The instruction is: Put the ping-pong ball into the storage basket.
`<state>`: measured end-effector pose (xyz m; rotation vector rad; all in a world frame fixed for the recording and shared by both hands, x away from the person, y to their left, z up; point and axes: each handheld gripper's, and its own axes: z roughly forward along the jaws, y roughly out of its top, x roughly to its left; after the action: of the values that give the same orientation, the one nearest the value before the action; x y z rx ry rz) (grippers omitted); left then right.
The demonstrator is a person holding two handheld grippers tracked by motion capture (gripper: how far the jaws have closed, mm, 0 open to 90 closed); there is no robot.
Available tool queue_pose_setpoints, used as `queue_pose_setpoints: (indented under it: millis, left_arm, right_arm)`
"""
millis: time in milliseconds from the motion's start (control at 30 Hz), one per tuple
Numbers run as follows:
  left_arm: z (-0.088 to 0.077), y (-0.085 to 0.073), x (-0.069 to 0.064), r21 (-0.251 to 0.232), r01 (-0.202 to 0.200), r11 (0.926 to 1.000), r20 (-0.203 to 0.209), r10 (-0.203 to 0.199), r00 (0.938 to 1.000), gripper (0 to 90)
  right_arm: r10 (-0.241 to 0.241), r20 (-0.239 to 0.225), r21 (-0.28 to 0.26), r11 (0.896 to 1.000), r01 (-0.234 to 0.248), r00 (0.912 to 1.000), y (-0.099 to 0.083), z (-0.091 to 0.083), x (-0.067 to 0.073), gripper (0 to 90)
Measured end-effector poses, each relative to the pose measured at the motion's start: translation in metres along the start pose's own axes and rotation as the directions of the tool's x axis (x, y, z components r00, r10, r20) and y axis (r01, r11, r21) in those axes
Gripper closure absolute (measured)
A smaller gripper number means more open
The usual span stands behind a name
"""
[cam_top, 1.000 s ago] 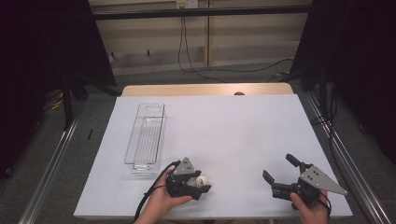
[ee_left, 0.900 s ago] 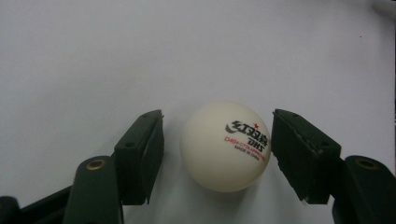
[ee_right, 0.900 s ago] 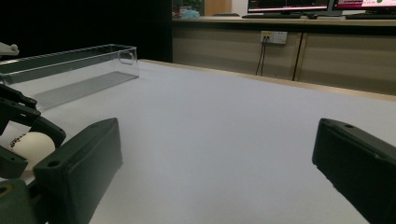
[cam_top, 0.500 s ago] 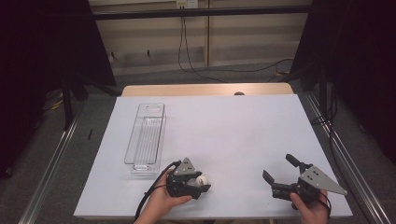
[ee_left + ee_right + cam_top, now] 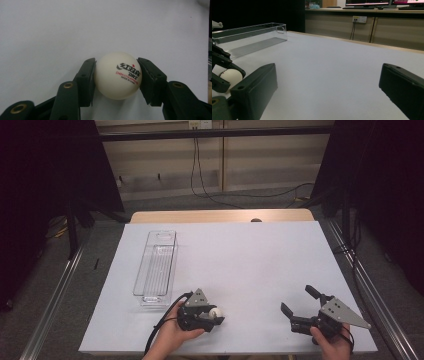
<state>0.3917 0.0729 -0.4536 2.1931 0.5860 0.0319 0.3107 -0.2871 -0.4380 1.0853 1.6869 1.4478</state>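
Note:
A white table-tennis ball [image 5: 117, 75] with a printed logo rests on the white table. My left gripper [image 5: 117, 72] has just been closing on it, and both pads now press its sides. In the high view this gripper [image 5: 217, 315] lies near the front edge, pointing right, with the ball [image 5: 215, 312] at its tip. My right gripper [image 5: 297, 299] sits at the front right, open, with nothing between its fingers. The right gripper view shows its own wide-open jaws and, at far left, the ball [image 5: 230, 76] in the left gripper [image 5: 222, 72].
A long clear plastic bin [image 5: 141, 270] stands on the left half of the white table [image 5: 250, 255], just beyond the left hand; in the right gripper view the bin [image 5: 249, 35] looks empty. A wooden strip edges the table's far side.
The left gripper's jaws have drawn in onto the ball. Both hands stay where they were.

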Motion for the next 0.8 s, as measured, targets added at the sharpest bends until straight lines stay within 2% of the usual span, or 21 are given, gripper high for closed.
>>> queue_pose_setpoints:
  millis: [167,267,433,533,567,800]
  left_arm:
    - [-0.0001,0.0,0.0002,0.002,-0.009,1.0,0.004,0.009,0.9999,51.0]
    - [-0.0012,0.0004,0.0002,0.01,0.001,0.9999,0.019,-0.001,0.9998,51.1]
    - [-0.0019,0.0006,0.0002,0.009,0.001,1.0,0.011,-0.001,0.9999,51.1]
    - [-0.003,0.0007,0.0001,-0.006,0.007,1.0,0.003,-0.007,1.0,51.1]
    - [-0.0038,0.0012,0.0013,-0.001,0.001,1.0,0.013,-0.001,0.9999,51.1]
    - [-0.0059,0.0017,0.0014,-0.017,0.02,0.9997,0.014,-0.019,0.9997,51.1]
  right_arm:
    - [0.001,0.003,0.0,1.0,-0.001,1.0,-0.0001,0.0003,0.0004,1.4]
    - [0.004,-0.001,0.003,1.0,-0.004,1.0,-0.0002,0.0002,0.0006,1.4]
    - [0.0,-0.005,0.005,1.0,0.0,1.0,-0.0001,0.0004,0.0007,1.4]
    - [0.002,-0.006,0.007,1.0,-0.002,1.0,-0.0001,0.0006,0.0012,1.5]
    - [0.001,-0.009,0.008,1.0,-0.001,1.0,0.0,0.0004,0.0012,1.4]
    - [0.0,-0.004,0.006,1.0,0.0,1.0,0.0002,0.0009,0.002,1.5]
